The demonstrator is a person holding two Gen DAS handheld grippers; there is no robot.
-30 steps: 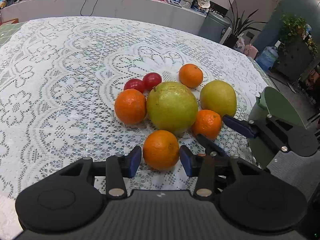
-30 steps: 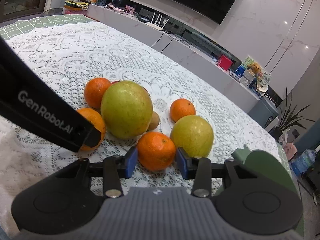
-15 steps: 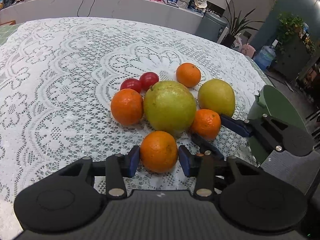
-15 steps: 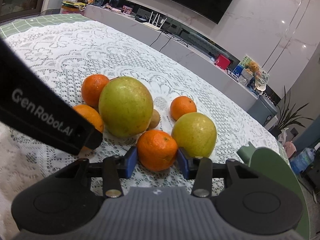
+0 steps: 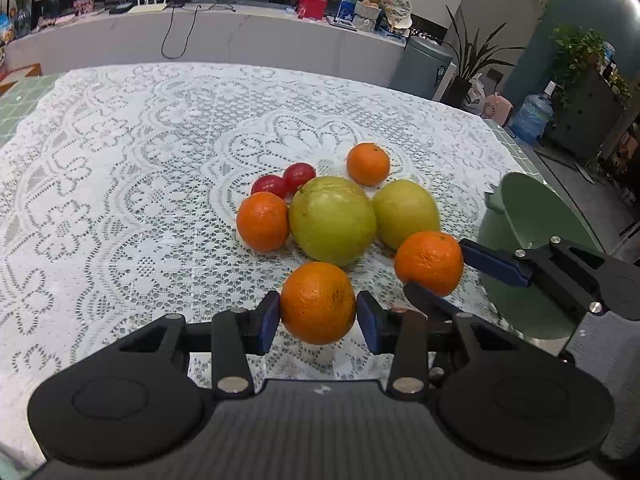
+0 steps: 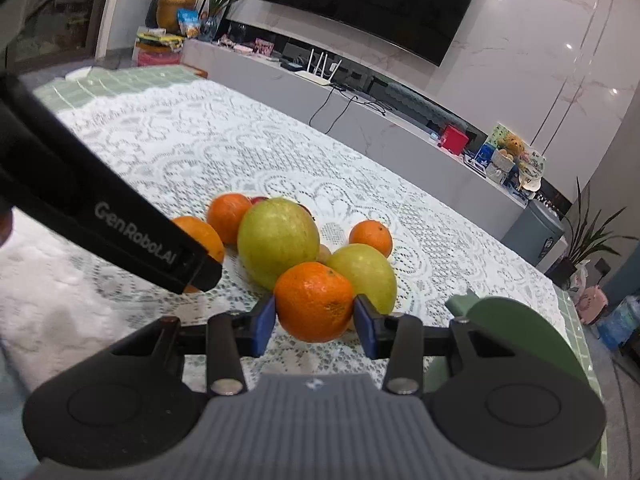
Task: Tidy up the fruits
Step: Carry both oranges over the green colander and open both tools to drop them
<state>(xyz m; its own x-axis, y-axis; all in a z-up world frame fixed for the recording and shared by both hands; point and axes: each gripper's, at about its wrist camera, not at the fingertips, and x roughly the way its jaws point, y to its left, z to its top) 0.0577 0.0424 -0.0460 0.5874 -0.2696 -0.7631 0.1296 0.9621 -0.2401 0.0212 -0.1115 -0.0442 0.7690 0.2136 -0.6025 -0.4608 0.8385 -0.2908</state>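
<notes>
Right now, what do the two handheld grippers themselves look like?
Both match: the left gripper and right gripper have black linkage arms with silver pivot pins, blue finger pads, two round black discs and a ribbed grey body. White lettering reading GenRobot.AI runs along the left gripper's side in the right wrist view.

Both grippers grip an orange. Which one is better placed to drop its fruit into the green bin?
Probably the right gripper: its orange hangs beside the green bin at the table's edge. The left gripper with its orange sits farther away.

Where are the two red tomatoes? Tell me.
In the left wrist view, the two red tomatoes sit on the lace tablecloth behind the loose orange, left of the big green fruit.
</notes>
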